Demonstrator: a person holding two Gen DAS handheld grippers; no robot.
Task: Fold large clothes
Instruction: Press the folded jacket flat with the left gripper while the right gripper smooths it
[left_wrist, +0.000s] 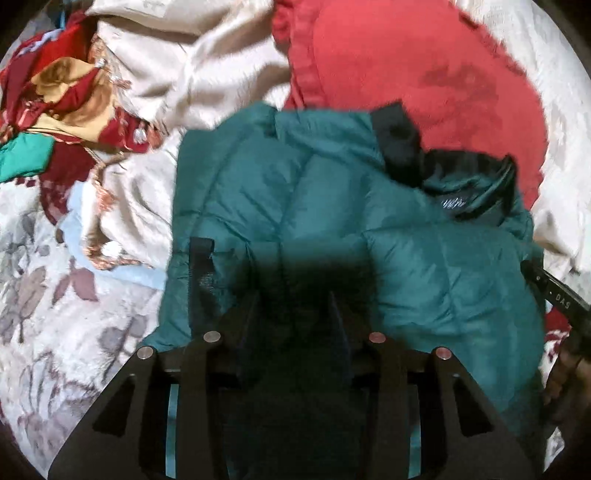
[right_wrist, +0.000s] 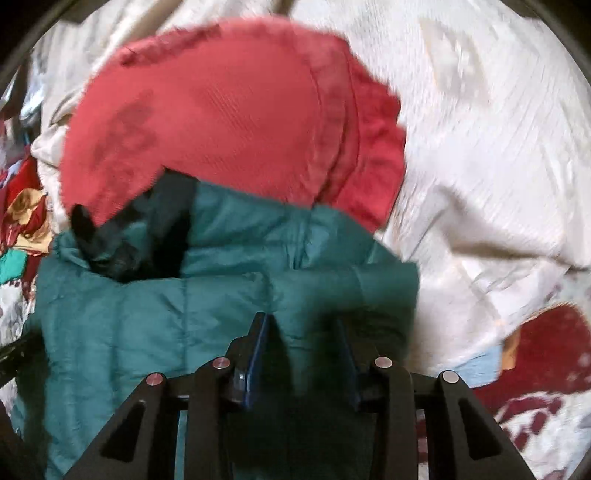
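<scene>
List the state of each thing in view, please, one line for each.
Green puffer jacket: partly folded, bunched on the bed.
Red cushion: lying behind the jacket.
Left gripper: shut on jacket fabric.
Right gripper: shut on the jacket's edge.
Beige cloth: crumpled.

Supporting surface is a bed with a cream floral-print cover. Lying on it — a teal quilted puffer jacket with black lining, a red frilled cushion, a rumpled beige satin cloth and a red-and-gold patterned fabric heap. The jacket's upper edge overlaps the cushion.
</scene>
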